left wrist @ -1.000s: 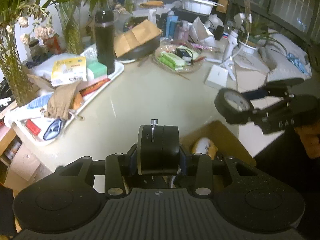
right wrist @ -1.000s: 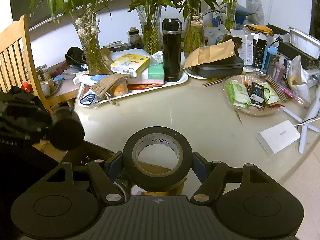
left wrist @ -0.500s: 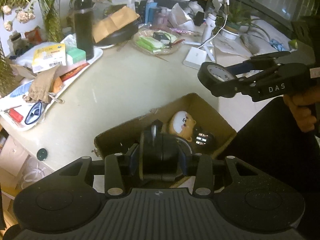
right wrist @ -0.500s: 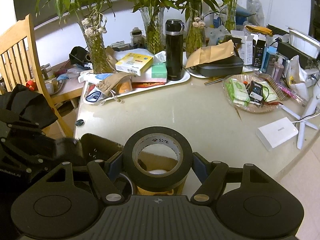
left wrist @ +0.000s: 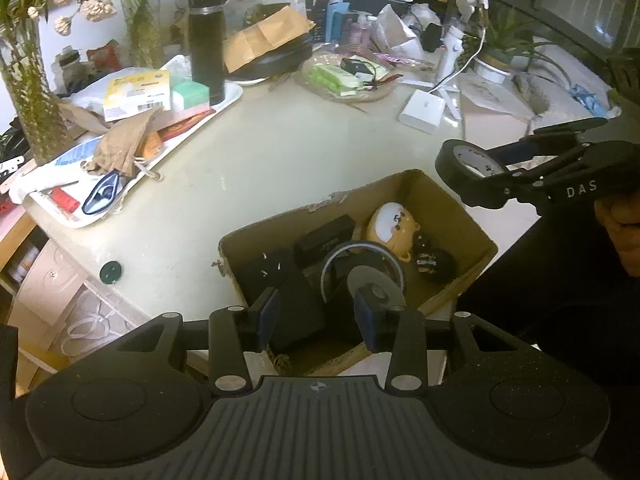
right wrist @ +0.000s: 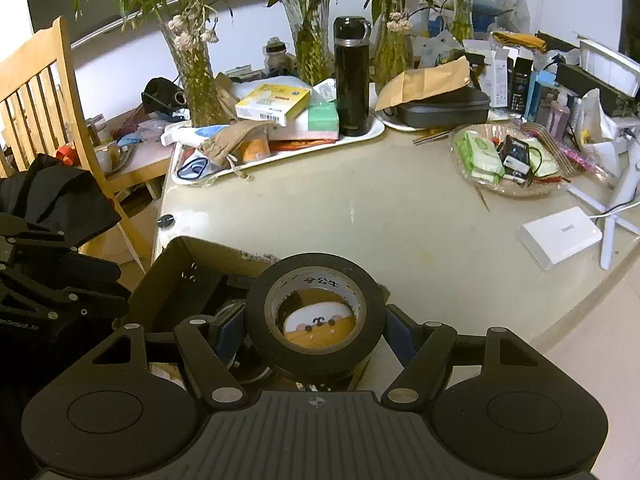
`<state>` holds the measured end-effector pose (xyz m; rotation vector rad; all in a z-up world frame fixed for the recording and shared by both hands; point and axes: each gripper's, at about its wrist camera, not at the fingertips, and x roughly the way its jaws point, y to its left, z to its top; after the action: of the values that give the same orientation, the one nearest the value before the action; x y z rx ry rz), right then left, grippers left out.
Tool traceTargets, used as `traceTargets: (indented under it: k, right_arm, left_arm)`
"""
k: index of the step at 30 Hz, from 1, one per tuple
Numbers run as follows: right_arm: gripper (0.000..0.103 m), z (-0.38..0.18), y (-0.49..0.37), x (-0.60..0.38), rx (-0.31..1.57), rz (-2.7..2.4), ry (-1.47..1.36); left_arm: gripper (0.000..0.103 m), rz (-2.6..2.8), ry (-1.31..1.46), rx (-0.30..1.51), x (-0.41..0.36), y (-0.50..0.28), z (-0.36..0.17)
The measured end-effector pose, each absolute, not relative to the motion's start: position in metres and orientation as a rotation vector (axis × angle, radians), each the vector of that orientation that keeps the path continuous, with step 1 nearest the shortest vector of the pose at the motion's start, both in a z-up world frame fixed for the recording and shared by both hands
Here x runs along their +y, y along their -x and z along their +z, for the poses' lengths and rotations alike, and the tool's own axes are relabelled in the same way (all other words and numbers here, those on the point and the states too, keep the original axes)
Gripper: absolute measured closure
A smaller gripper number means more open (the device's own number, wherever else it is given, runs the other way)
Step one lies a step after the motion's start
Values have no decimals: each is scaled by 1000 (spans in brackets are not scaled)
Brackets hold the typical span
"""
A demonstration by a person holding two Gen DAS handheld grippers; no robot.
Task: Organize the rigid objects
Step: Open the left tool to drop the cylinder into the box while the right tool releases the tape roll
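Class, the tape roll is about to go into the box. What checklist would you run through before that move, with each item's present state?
1. Right gripper clamps the black tape roll: ok.
2. Tape roll above the cardboard box: cannot tell; the yellow toy shows through its hole, but the left view puts it by the far corner.
3. Left gripper empty, fingers apart: ok.
4. Left gripper out of the box's opening: not ok; it hangs over the near side.
5. Free room inside the box: cannot tell; it looks crowded.
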<state>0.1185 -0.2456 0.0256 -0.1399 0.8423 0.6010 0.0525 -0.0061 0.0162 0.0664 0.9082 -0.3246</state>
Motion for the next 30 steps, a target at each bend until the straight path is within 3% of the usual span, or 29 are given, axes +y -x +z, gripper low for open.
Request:
traceTargets:
  k: [19, 20, 21, 22, 24, 26, 27, 30]
  right_arm:
    - [28, 27, -115, -231, 835, 639, 150]
    - [25, 25, -116, -228, 836, 641, 163]
    - [12, 23, -116, -225, 839, 640, 173]
    - [7, 22, -116, -222, 842, 631, 188]
    - [4, 20, -114, -218, 838, 623, 204]
    - [3, 18, -113, -217, 857, 629, 204]
    - [0, 18, -111, -217, 864, 625, 207]
    - [0, 15, -106, -216, 880, 609, 230]
  left_arm:
    - [62, -286, -60, 907, -5, -47, 15]
    - [62, -284, -59, 908, -5, -47, 15]
    - [62, -281, -57, 911, -5, -47, 15]
    - [62, -280, -54, 915, -5, -47, 14]
    - [62, -276, -47, 922, -4, -46, 14]
    - [47, -277, -45, 924, -4, -44, 14]
    - [33, -274, -45, 923, -4, -43, 14]
    - [29, -273, -48, 905, -5, -38, 17]
